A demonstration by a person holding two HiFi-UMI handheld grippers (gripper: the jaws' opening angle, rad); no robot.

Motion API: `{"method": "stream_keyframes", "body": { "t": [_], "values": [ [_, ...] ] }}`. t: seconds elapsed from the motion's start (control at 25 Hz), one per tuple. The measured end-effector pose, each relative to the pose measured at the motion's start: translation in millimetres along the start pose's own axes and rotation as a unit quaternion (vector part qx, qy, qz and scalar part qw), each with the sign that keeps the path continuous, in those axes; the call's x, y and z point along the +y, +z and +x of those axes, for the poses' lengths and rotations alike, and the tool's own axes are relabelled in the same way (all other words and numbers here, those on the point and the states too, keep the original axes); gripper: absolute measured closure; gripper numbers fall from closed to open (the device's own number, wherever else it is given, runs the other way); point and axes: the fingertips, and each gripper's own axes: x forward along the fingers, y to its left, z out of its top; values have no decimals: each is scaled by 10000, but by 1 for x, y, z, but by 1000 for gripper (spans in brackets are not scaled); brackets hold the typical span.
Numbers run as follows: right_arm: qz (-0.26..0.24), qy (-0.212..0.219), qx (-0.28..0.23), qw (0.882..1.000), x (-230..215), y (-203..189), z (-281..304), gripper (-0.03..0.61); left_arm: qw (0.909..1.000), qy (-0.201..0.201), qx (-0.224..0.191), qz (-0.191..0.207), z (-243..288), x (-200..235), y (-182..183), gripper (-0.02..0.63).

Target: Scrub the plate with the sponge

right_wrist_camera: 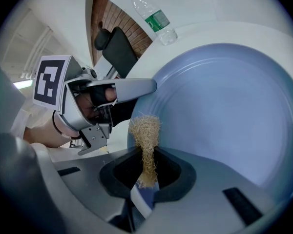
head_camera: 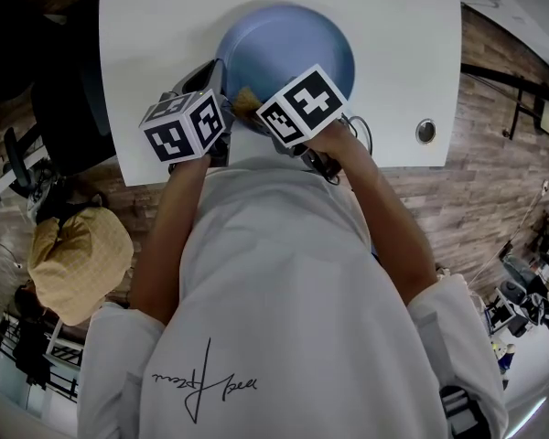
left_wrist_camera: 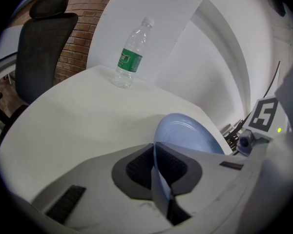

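Both tools grip: left tool [left_wrist_camera: 155, 165] pinches the stiff, probably slippery plate [left_wrist_camera: 188, 135] at its rim, right tool [right_wrist_camera: 145, 173] squeezes the soft sponge [right_wrist_camera: 145, 130].

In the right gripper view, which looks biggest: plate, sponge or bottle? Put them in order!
1. plate, by far the largest.
2-3. sponge and bottle look about alike; the sponge sits near the camera, the bottle far back, so unranked.

White desk [head_camera: 393, 53], blue plate [head_camera: 293, 48] by the middle of its near edge, clear water bottle [left_wrist_camera: 129, 57] with a green label upright toward the far edge, round cable port [head_camera: 425, 132] near the near right corner.
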Motion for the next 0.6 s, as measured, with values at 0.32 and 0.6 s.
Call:
{"method": "stream_keyframes", "body": {
  "t": [0.32,0.6],
  "values": [
    [-123,217,448,9987,0,-14,-4,535,10000,0,-19,-33,-3,1,1,601],
    [-274,202,621,9975,-2,-18,-7,535,10000,-31,-19,-46,-2,-1,2,601]
  ]
}}
